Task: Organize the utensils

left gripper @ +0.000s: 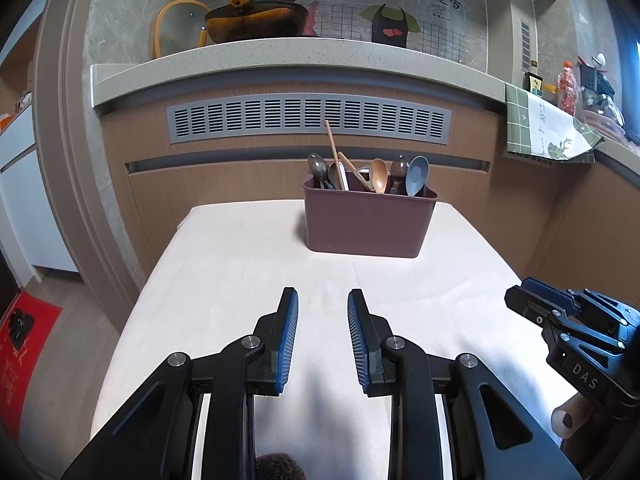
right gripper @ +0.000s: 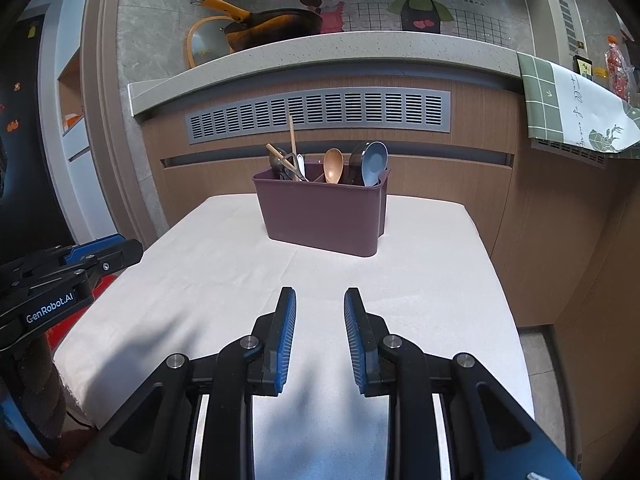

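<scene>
A mauve plastic utensil holder (left gripper: 366, 224) stands at the far end of the white-clothed table (left gripper: 240, 264); it also shows in the right wrist view (right gripper: 324, 216). Several spoons stand in it, among them a blue one (left gripper: 417, 175), a wooden one (left gripper: 379, 175) and grey ones (left gripper: 318, 164), plus wooden chopsticks (left gripper: 334, 152). My left gripper (left gripper: 322, 300) is open and empty, low over the near part of the table. My right gripper (right gripper: 320, 298) is open and empty too, beside it; it shows at the right edge of the left wrist view (left gripper: 532, 298).
Behind the table is a wood-panelled counter with a grey vent grille (left gripper: 308, 122). On the counter sit a dark pan with a yellow handle (left gripper: 252, 20) and a glass lid (left gripper: 180, 28). A green checked cloth (left gripper: 540, 124) hangs at the right. A red mat (left gripper: 24, 352) lies on the floor at left.
</scene>
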`<control>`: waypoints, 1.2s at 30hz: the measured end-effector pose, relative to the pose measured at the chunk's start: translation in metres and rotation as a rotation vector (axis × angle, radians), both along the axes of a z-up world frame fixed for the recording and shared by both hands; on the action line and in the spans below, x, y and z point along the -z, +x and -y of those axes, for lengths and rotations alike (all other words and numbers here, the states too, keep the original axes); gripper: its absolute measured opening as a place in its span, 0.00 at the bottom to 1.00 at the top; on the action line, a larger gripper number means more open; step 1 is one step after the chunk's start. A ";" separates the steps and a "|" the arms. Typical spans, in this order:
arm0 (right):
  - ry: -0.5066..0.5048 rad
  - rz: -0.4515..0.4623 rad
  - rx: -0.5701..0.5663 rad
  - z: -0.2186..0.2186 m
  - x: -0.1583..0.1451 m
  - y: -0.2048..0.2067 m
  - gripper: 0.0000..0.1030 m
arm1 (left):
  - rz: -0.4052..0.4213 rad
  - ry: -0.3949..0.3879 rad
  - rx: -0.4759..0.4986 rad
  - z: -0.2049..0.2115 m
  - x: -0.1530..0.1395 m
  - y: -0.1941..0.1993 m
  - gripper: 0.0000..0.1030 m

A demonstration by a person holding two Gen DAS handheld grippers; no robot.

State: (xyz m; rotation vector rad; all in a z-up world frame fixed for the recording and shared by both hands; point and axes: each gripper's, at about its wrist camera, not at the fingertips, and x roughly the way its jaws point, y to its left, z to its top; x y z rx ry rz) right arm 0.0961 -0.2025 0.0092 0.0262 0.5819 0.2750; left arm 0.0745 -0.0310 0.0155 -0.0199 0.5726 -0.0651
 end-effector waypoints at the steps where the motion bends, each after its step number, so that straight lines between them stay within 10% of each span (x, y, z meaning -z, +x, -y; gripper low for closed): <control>1: 0.000 0.000 0.000 0.000 0.000 0.000 0.23 | 0.000 0.000 0.000 0.000 0.000 0.000 0.26; 36: 0.005 -0.002 0.031 0.007 -0.001 0.003 0.23 | -0.012 -0.003 -0.002 0.003 0.004 -0.002 0.26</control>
